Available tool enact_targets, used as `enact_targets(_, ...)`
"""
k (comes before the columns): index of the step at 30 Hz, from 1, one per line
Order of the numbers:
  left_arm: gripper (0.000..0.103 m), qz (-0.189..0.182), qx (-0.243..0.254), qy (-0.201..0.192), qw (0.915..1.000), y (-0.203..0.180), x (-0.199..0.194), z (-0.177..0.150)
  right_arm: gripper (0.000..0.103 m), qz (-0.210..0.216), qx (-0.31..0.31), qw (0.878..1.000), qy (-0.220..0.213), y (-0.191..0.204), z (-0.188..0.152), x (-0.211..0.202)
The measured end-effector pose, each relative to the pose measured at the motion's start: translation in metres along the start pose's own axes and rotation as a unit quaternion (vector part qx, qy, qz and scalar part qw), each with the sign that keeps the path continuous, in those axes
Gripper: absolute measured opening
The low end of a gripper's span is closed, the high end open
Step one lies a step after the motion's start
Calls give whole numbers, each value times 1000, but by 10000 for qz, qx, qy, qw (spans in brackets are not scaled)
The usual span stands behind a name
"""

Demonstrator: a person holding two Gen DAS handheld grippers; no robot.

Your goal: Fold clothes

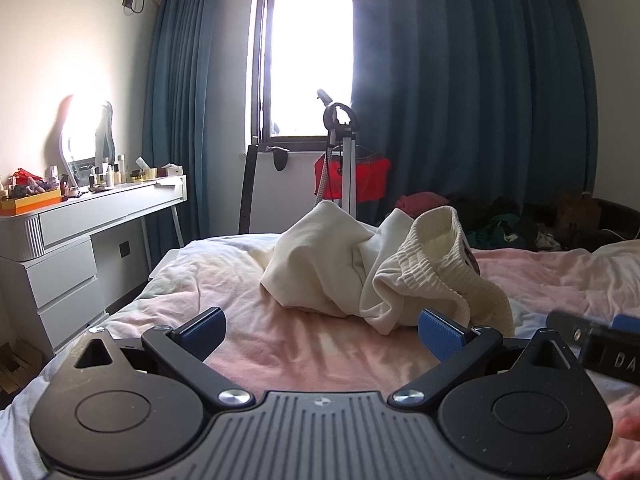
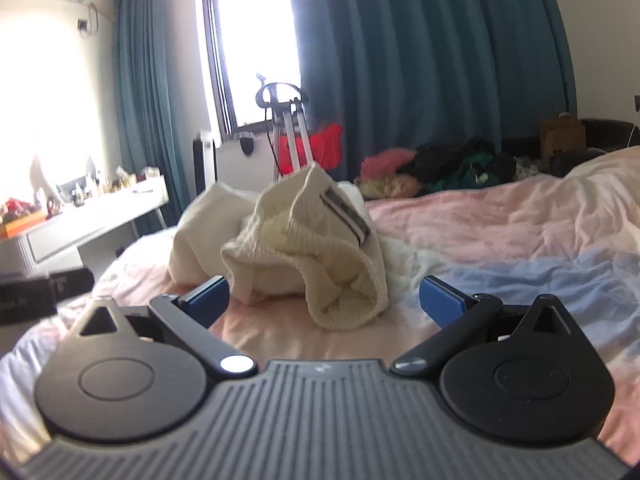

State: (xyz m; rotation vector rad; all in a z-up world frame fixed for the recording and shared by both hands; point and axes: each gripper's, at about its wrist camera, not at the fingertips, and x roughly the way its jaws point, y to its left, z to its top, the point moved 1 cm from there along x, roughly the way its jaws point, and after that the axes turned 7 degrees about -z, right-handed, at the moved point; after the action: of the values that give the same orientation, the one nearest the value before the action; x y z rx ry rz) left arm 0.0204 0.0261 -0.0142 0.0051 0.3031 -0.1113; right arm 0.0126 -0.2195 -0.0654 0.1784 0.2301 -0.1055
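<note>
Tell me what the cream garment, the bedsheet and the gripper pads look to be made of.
Garment: soft knit, probably cotton or fleece, matte; its ribbed, gathered waistband suggests elastic.
Bedsheet: thin woven fabric, likely cotton, matte, finely creased, faded pink and blue.
Pads: blue, with a fine grid texture, likely rubber or soft plastic.
Both the left gripper and right gripper are open.

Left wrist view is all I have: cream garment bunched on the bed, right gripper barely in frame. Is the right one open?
Observer: Open. The right gripper has its jaws wide apart and grips nothing, close in front of the cream garment.
Operator: Any label showing?
Observer: Yes, a dark woven label on the ribbed waistband faces the right camera.
Operator: What's to the right of the garment?
Observer: The bedspread turns from pink to pale blue there.
</note>
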Motion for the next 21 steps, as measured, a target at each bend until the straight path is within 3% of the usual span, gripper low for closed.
enact_targets(1, 103, -3, 2, 0, 10000, 0, 0, 0, 103, -2, 28, 10000, -72, -1, 0, 0)
enact_targets(6, 103, -26, 4, -16, 10000, -1, -5, 2, 103, 166, 75, 9988, 464, -5, -1, 10)
enact_targets(12, 103, 30, 42, -78, 10000, -4, -15, 12, 103, 160, 448, 9961, 742, -18, -9, 23)
enact_targets(19, 103, -159, -253, -78, 9995, 8, -11, 22, 102, -117, 935, 9878, 1239, -33, -20, 90)
enact_targets(21, 103, -136, -110, -205, 9996, 14, -5, 22, 102, -303, 1112, 9855, 1246, -36, -24, 110)
